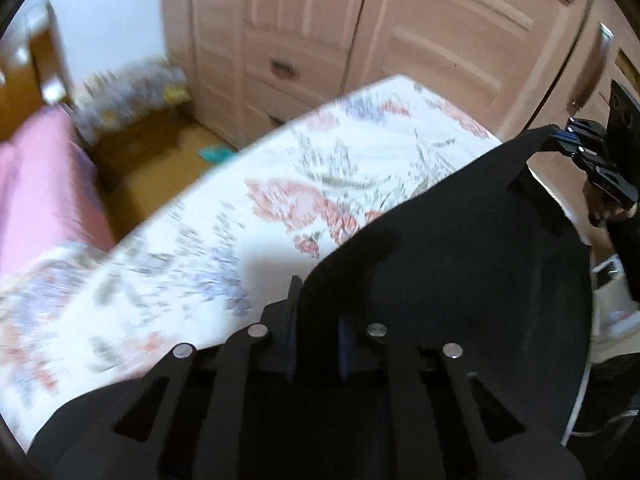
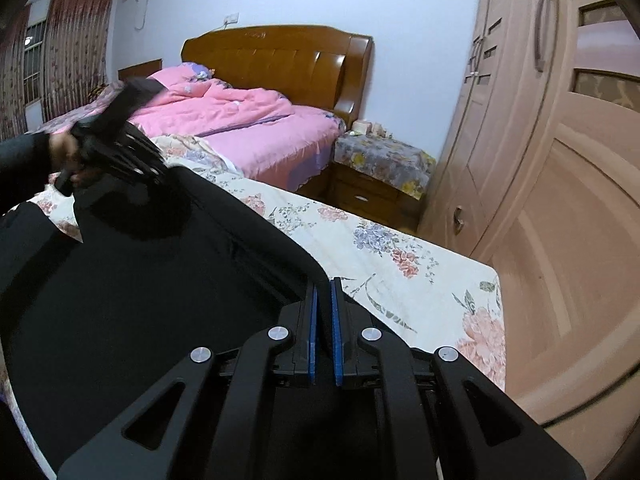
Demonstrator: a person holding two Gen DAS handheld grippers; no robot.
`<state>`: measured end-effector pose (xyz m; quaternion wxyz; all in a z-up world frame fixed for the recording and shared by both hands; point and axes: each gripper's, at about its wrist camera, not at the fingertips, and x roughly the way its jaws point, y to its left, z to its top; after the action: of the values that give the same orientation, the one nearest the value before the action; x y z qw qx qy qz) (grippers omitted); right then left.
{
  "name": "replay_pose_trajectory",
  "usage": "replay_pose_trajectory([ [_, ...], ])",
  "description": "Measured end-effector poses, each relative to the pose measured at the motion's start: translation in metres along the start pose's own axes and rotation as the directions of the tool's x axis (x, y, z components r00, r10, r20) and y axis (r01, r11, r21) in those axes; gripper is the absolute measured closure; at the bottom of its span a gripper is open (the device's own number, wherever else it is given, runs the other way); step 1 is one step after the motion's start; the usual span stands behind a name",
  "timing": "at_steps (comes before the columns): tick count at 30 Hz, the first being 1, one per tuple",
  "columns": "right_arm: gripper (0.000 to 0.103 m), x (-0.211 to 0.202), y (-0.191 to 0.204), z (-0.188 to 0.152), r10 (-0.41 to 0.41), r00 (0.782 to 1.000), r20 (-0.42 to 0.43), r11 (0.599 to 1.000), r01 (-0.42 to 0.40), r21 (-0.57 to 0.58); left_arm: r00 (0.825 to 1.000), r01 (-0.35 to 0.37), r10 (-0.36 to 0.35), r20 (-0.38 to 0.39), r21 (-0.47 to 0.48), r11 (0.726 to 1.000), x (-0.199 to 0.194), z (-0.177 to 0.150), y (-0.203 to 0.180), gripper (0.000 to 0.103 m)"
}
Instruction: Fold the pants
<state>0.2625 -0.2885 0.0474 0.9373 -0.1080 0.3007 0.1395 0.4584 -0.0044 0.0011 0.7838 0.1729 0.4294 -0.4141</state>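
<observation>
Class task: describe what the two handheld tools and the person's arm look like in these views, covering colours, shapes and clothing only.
Both tools are black. The right tool has two flat parallel fingers lined with blue pads, driven by angular link arms with triangular cut-outs and round silver pivot pins. The left tool is built the same way, with silver pins and dark blue pads. The person wears a dark sleeve.

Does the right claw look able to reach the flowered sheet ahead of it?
Probably yes: the flowered sheet lies bare just beyond the right claw, nothing between. But the claw is shut on the black pants, which would drag along.
</observation>
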Motion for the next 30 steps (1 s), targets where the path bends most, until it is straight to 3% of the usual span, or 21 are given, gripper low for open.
replay_pose_trajectory([
  [2,0.095,-0.017,0.001,-0.002,-0.007,0.999,0.033,1.0,0.007,0.02,0.99,-0.119,0.116,0.074,0.041,0.992,-0.038,-0.007,-0.03,0.089],
  [5,0.095,-0.046,0.004,-0.01,-0.015,0.996,0.083,0.999,0.011,0.043,0.946,-0.291,0.27,0.181,0.102,0.951,-0.092,-0.024,-0.089,0.089],
  [7,0.095,-0.069,0.007,-0.021,-0.017,0.993,0.114,0.999,0.011,0.052,0.902,-0.401,0.362,0.234,0.146,0.904,-0.119,-0.044,-0.137,0.089],
  [9,0.095,-0.087,0.014,-0.038,-0.021,0.991,0.13,0.998,0.014,0.059,0.86,-0.486,0.432,0.27,0.179,0.855,-0.132,-0.07,-0.186,0.089],
  [11,0.095,-0.101,0.021,-0.063,-0.011,0.991,0.135,0.997,0.001,0.075,0.835,-0.529,0.469,0.287,0.182,0.829,-0.137,-0.093,-0.219,0.089],
  [13,0.095,-0.11,0.03,-0.087,0.0,0.991,0.134,0.996,-0.013,0.094,0.797,-0.589,0.525,0.299,0.186,0.787,-0.133,-0.122,-0.253,0.089],
  [16,0.095,-0.115,0.048,-0.117,-0.009,0.994,0.111,0.995,-0.003,0.104,0.762,-0.638,0.583,0.28,0.179,0.748,-0.113,-0.162,-0.287,0.09],
  [20,0.095,-0.118,0.067,-0.153,-0.02,0.997,0.07,0.989,0.01,0.151,0.762,-0.636,0.599,0.245,0.116,0.763,-0.084,-0.198,-0.301,0.091],
  [25,0.095,-0.14,0.094,-0.177,-0.067,0.997,0.045,0.987,0.06,0.149,0.708,-0.688,0.646,0.284,0.076,0.721,-0.081,-0.212,-0.317,0.092],
  [27,0.095,-0.151,0.099,-0.183,-0.082,0.996,0.046,0.988,0.075,0.135,0.691,-0.711,0.658,0.299,0.113,0.694,-0.081,-0.215,-0.328,0.091],
  [29,0.095,-0.145,0.103,-0.197,-0.092,0.996,-0.001,0.989,0.091,0.118,0.692,-0.72,0.664,0.283,0.196,0.666,-0.068,-0.222,-0.337,0.091],
  [30,0.095,-0.139,0.104,-0.202,-0.091,0.996,-0.022,0.989,0.093,0.115,0.702,-0.712,0.66,0.268,0.238,0.66,-0.058,-0.228,-0.338,0.091],
])
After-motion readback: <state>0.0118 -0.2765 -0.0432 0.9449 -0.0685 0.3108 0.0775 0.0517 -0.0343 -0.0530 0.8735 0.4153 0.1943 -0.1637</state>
